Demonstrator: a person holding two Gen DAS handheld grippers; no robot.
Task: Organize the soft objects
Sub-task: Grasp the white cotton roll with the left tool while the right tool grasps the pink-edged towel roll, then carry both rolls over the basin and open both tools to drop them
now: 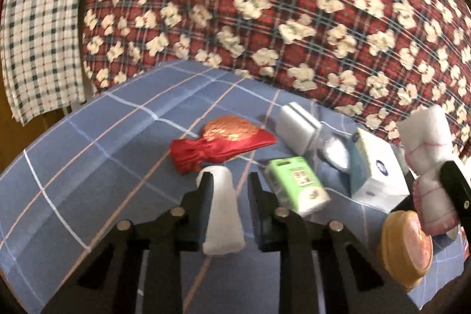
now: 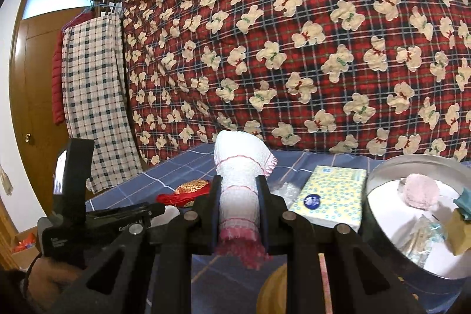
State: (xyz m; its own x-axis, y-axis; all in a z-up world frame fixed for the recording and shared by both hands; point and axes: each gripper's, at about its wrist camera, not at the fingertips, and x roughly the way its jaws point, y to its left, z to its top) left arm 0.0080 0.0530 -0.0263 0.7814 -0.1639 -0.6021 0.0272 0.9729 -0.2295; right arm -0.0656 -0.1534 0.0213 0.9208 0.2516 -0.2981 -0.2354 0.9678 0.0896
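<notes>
My left gripper (image 1: 229, 181) stands over the blue checked sheet (image 1: 88, 167) with a white foam piece (image 1: 222, 214) between its jaws, against the left finger; a gap shows beside the right finger. My right gripper (image 2: 239, 181) is shut on a rolled white and pink cloth (image 2: 240, 187), held above the sheet; it also shows in the left wrist view (image 1: 429, 167). A red and gold pouch (image 1: 223, 143) lies just beyond the left gripper. A round metal tin (image 2: 379, 214) at right holds a pink fluffy item (image 2: 419, 190) and other bits.
A green tissue pack (image 1: 297, 184), a silver pack (image 1: 297, 128), a yellow-white tissue pack (image 2: 332, 196) and a round orange lid (image 1: 406, 249) lie on the sheet. A red bear-print quilt (image 2: 294, 49) rises behind. A checked cloth (image 2: 94, 108) hangs at left by a wooden door (image 2: 38, 108).
</notes>
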